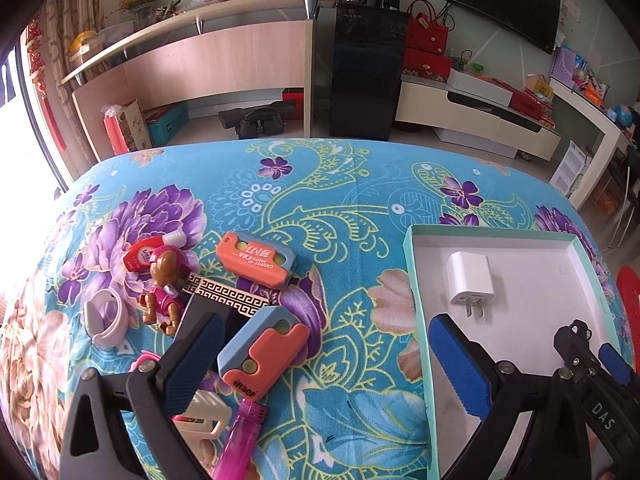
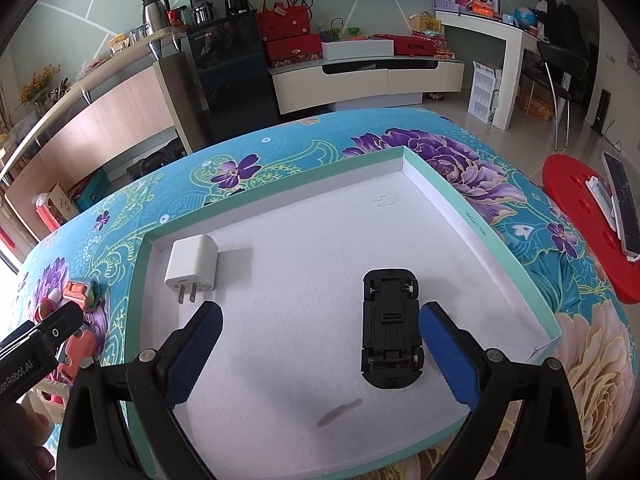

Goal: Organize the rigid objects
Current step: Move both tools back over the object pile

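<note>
Two hand-held tools, black frames with blue pads

The left tool [image 1: 320, 364] carried black angular arms, each with a round silver pivot screw, and fingers [image 1: 460, 364] faced in ribbed blue padding. The right tool [image 2: 320, 344] was built alike: black arms, silver screws, textured blue pads [image 2: 448, 352]. Seen from the left wrist, its black body bore white "DAS" lettering; the left tool's body, seen from the right wrist, read "enRobot.AI".

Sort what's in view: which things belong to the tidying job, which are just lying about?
Job: tray, charger, toy car inside; orange knives, figurine, lighter still on the cloth.
Lying about: red stool, phone, TV.
</note>
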